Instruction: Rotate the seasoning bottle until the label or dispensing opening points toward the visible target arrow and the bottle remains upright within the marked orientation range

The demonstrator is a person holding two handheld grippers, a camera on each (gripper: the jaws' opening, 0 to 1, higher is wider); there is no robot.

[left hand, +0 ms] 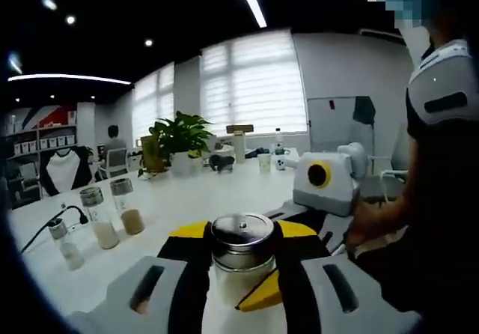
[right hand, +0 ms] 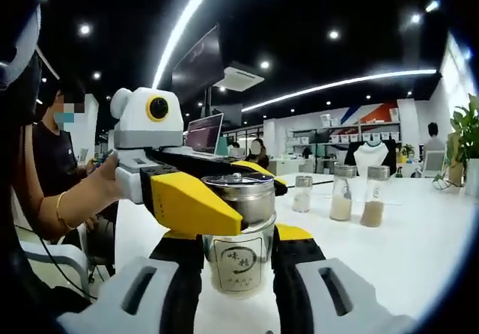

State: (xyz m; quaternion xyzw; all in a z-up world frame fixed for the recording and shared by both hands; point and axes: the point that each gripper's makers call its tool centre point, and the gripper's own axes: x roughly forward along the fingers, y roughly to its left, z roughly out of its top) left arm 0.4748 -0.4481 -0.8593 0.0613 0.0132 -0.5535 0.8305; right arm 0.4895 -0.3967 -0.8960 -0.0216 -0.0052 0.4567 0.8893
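Right gripper view: both the left gripper (right hand: 217,199) and right gripper (right hand: 238,289) clench the seasoning bottle (right hand: 238,255) between their jaws; rotate slowly, keeping it vertical.

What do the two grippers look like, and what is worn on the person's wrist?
The left gripper has yellow wedge-shaped jaws with black parts on a white and grey body. The right gripper has black jaws with yellow parts on light grey mounts with dark slots. The hand has a thin gold bracelet at its wrist.

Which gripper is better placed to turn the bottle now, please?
Probably the right gripper: its fingers clasp the bottle low on the glass, label in view. The left gripper pinches just the cap, which might twist loose.
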